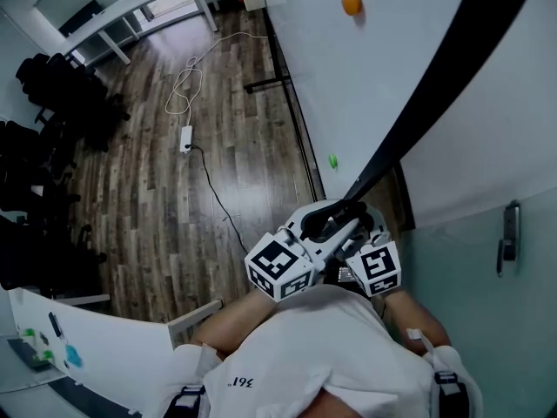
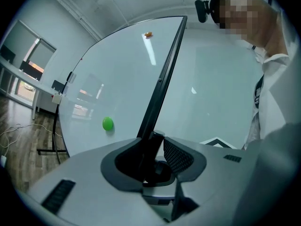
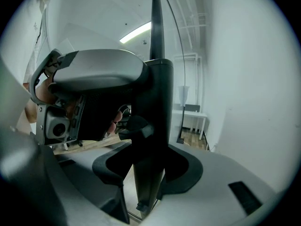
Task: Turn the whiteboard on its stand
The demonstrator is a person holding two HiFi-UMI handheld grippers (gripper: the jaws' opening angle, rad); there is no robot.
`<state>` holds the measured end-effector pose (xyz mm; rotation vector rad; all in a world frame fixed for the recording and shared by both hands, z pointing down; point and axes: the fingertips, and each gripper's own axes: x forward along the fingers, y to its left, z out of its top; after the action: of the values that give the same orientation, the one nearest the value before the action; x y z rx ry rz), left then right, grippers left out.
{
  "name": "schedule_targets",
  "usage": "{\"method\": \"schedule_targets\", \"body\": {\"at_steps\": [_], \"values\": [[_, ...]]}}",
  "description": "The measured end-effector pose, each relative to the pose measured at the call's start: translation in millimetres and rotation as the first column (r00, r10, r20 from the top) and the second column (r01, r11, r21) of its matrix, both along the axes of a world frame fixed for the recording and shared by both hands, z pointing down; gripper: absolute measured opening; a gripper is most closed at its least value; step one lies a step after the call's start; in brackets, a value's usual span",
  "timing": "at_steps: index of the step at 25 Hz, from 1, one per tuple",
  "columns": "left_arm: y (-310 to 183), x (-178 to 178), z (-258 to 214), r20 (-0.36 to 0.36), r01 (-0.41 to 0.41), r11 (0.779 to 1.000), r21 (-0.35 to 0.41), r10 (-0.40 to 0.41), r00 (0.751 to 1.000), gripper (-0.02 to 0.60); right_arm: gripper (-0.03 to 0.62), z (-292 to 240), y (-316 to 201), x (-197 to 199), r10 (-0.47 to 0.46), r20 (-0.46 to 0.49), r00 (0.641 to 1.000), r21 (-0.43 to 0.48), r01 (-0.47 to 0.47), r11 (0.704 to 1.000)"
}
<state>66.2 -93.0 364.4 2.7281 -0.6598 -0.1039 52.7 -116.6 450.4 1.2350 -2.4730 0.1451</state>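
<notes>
You're in an office or meeting room: a big whiteboard (image 1: 365, 68) on a stand, black office chairs (image 1: 43, 85) gathered near a long white tabletop (image 1: 139, 3), a power strip (image 1: 185, 138) on the wood-plank floor (image 1: 148, 207), and a strip light (image 3: 135, 33) overhead.

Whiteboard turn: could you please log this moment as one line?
left gripper: shut on whiteboard frame | right gripper: shut on whiteboard frame

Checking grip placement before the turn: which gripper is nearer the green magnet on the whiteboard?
Left. The left gripper clamps the black frame on the magnet's side, with the green magnet up-left of it; the right gripper clamps the frame from the opposite side.
</notes>
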Motion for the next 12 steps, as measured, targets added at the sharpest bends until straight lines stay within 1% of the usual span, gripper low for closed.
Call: {"method": "schedule_targets", "body": {"at_steps": [12], "values": [[31,6,4,0.000,-0.062,0.998,-0.016,0.062,0.998,0.144,0.192,3,29,6,-0.005,-0.008,1.000,-0.006,0.005,1.000]]}}
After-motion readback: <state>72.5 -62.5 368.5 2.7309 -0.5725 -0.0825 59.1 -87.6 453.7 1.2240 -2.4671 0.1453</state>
